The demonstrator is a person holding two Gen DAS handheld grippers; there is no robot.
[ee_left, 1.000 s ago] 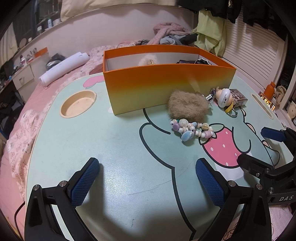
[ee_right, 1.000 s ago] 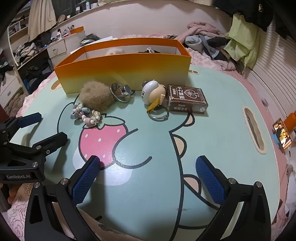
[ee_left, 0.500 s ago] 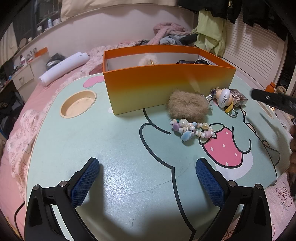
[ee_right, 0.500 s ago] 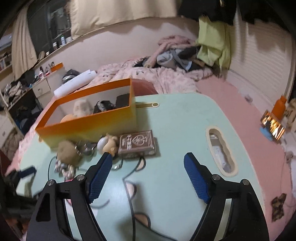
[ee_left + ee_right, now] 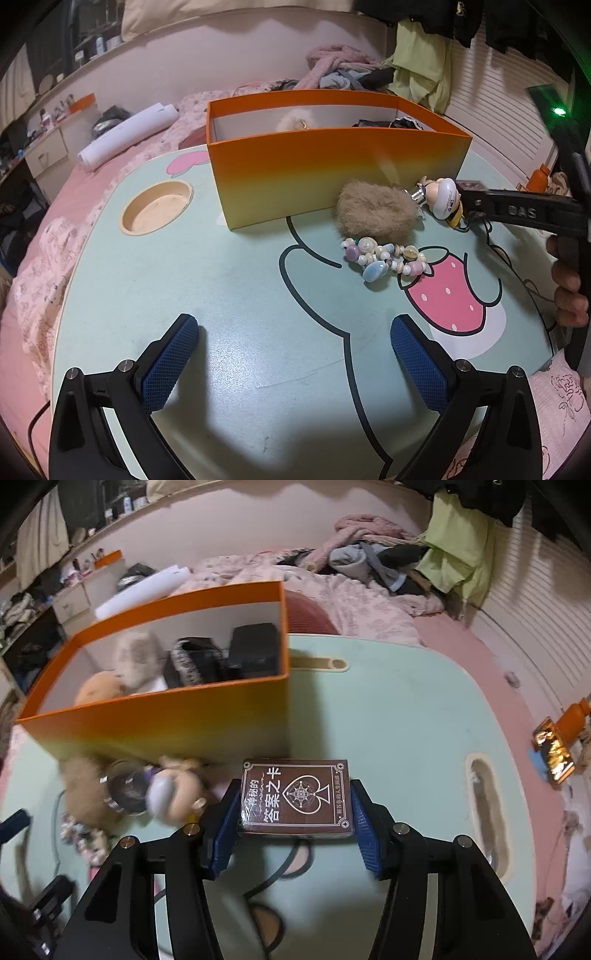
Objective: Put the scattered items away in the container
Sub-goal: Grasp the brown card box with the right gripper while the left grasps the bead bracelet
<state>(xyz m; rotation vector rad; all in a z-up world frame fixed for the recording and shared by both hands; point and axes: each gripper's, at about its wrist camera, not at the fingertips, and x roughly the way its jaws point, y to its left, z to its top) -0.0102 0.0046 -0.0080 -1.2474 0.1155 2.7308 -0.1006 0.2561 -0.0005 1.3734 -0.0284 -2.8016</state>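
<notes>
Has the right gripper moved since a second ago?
Yes. The right gripper went forward toward the orange box, its jaws closing around the card deck.

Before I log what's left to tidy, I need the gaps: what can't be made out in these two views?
- Orange box contents: left wrist view, near wall hides all but their tops; right wrist view, dark shapes blurred.
- Card box: left wrist view, mostly behind the right gripper, whose jaws have just been closing; right wrist view, pads at its sides, firm grip unclear.
- Figurine keychain and fluffy pouch: right wrist view, motion-blurred.
- Bead string: right wrist view, blurred and too small.
</notes>
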